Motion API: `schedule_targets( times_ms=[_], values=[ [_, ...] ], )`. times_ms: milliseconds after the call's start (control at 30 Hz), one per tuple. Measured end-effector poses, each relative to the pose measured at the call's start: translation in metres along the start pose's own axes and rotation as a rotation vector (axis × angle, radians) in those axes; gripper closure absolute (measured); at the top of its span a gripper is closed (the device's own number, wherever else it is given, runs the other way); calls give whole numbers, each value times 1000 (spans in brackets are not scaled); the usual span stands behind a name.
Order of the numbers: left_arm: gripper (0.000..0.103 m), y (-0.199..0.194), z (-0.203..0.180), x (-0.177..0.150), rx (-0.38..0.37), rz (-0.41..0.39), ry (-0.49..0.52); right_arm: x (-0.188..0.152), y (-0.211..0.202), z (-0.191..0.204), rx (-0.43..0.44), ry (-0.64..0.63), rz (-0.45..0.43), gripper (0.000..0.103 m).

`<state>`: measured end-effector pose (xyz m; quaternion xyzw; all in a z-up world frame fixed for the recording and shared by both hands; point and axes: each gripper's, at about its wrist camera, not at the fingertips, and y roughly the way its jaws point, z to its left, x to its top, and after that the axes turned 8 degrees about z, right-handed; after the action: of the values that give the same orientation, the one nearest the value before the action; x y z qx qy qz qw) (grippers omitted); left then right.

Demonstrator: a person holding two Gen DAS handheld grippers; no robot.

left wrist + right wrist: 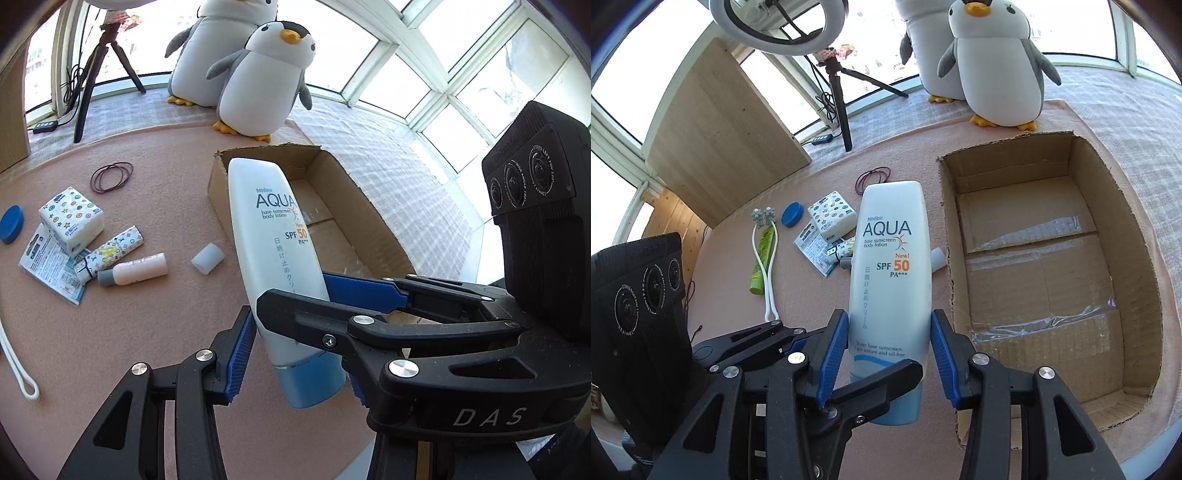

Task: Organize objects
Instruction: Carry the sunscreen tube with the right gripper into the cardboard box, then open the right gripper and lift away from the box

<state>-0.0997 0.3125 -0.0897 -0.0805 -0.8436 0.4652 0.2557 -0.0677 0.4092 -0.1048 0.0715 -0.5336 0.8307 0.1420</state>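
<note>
Open brown cardboard box is sitting at the right edge of the pink-covered desk, flaps cut off. It is showing an empty taped bottom, likely because it is serving as the drop-off bin.

Two grey-and-white plush penguins are standing at the far edge, just behind the box. They look like decoration, not sort items.

White flat plastic sunscreen bottle with pale-blue cap is being held cap-down and upright in the air over the desk, just left of the box's left wall. Label is reading "Mistine AQUA base sunscreen body lotion", "New! SPF 50 PA+++", a column of Japanese text, and "Water base sunscreen. Light texture and oil-free".

Right tongs are pressing blue ribbed pads on both narrow sides of the bottle. Left tongs are also closing around its lower body, one pad partly hidden. This is looking like a hand-to-hand pass; I cannot tell which one is carrying the weight. "DAS" is printed on the right tongs' body.

Small clutter is waiting near the left edge:
- patterned tissue pack
- peach mini bottle with grey cap
- blue oval lid
- dark rubber bands
</note>
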Motion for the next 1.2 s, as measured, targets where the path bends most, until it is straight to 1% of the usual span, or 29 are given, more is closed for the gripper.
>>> schedule_targets(
  times_ms=[133,300,433,600,633,667,767,833,900,1000,1100,1200],
  values=[
    [54,21,-29,10,-14,21,36,-2,-11,-26,-29,29,-16,61],
    [54,40,-50,19,-17,40,55,0,-16,-48,-43,54,-23,61],
    [54,49,-56,22,-15,53,63,-3,-17,-55,-40,63,-23,61],
    [52,49,-51,25,9,46,70,-4,-20,-56,-44,44,-37,60],
    [51,47,-49,25,16,40,69,-4,-21,-55,-49,41,-44,59],
    [51,45,-47,25,23,36,67,-4,-22,-54,-49,37,-50,55],
    [51,34,-36,21,47,27,46,-4,-23,-46,-60,23,-60,47],
    [50,24,-26,16,59,23,27,-4,-21,-38,-73,8,-62,46],
    [49,9,-14,8,79,2,15,-4,-18,-27,-87,-5,-67,46],
    [43,-15,11,-5,96,-24,-16,-7,-14,-5,-88,-25,-83,46],
    [41,-40,42,-19,117,-38,-49,-10,-11,23,-63,-36,-124,46],
    [38,-67,79,-35,142,-53,-81,-10,-6,55,6,-45,-170,46]
  ],
)
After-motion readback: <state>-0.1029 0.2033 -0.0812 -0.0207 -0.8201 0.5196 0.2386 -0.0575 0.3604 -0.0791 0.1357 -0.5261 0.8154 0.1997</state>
